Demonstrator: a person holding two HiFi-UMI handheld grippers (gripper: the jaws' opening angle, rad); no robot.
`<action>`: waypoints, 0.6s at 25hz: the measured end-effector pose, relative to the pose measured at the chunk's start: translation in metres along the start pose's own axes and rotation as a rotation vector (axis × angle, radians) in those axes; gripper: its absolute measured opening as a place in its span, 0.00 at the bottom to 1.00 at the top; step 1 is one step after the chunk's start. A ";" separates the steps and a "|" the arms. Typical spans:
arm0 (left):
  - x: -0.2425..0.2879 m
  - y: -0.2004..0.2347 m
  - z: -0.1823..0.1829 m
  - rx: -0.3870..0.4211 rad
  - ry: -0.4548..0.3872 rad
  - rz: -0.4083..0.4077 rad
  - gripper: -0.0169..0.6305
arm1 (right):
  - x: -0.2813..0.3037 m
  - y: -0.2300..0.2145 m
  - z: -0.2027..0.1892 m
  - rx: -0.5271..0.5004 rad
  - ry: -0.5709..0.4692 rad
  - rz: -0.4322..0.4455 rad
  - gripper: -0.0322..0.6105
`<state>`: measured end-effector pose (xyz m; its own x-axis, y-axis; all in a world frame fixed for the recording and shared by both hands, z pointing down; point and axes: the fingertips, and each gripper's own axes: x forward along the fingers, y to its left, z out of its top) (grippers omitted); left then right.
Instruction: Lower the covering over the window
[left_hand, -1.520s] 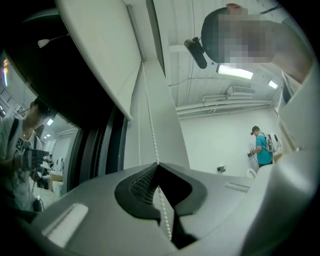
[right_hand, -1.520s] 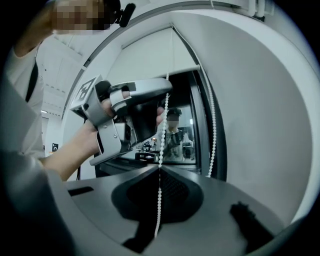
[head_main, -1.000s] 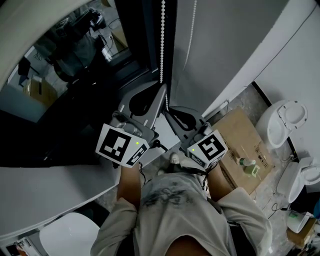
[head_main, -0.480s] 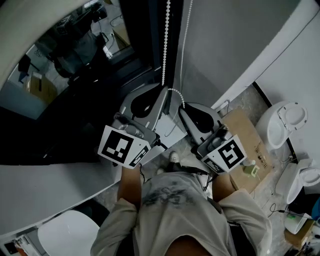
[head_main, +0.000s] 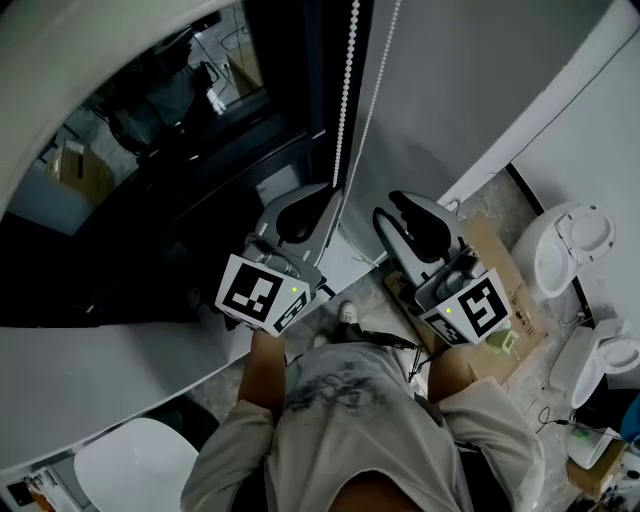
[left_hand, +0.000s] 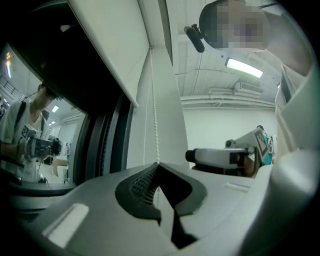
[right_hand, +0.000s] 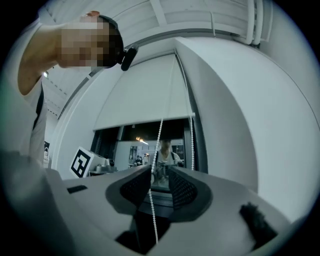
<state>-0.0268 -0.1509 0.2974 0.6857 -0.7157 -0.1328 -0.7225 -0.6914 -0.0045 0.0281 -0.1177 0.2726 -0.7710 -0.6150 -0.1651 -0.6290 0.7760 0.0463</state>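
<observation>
A dark window (head_main: 150, 170) fills the head view from nine to twelve o'clock. Its glass mirrors a person holding a device, the details too dim to read. A pale wall (head_main: 470, 80) runs from twelve to two o'clock. In the right gripper view the white blind (right_hand: 145, 95) covers the upper part of the window, with its bottom bar across the centre and bare glass below. The blind's roller is cut off from every view.

At three o'clock in the head view a cardboard box (head_main: 500, 265) lies on the floor, partly hidden behind the right claw. Beside it are white rounded fixtures (head_main: 570, 240) that are hard to identify.

The left claw (head_main: 328, 197), just left of centre, is clamped on the bead chain (head_main: 346, 100), which rises from its tips towards twelve o'clock. The stretch of chain below the grip is hidden inside the claw. The right claw (head_main: 393, 207) sits just right of centre. Its jaws have just been opening and now stand apart. In its own view one strand of the chain hangs between the pads (right_hand: 182, 190) without touching either. A second strand hangs at one o'clock from the jaws, and its lower end is lost behind them.
</observation>
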 end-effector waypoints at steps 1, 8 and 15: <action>-0.001 -0.001 -0.005 -0.004 0.008 0.000 0.04 | 0.002 0.002 0.002 -0.005 -0.005 0.004 0.23; -0.006 -0.006 -0.029 -0.022 0.036 -0.005 0.04 | 0.028 0.011 0.012 -0.032 -0.027 0.042 0.23; -0.015 -0.008 -0.046 -0.043 0.054 -0.008 0.04 | 0.046 0.012 0.023 -0.039 -0.048 0.051 0.23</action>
<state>-0.0269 -0.1392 0.3446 0.6963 -0.7135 -0.0788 -0.7131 -0.7000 0.0370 -0.0130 -0.1336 0.2430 -0.7972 -0.5664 -0.2090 -0.5929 0.7997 0.0942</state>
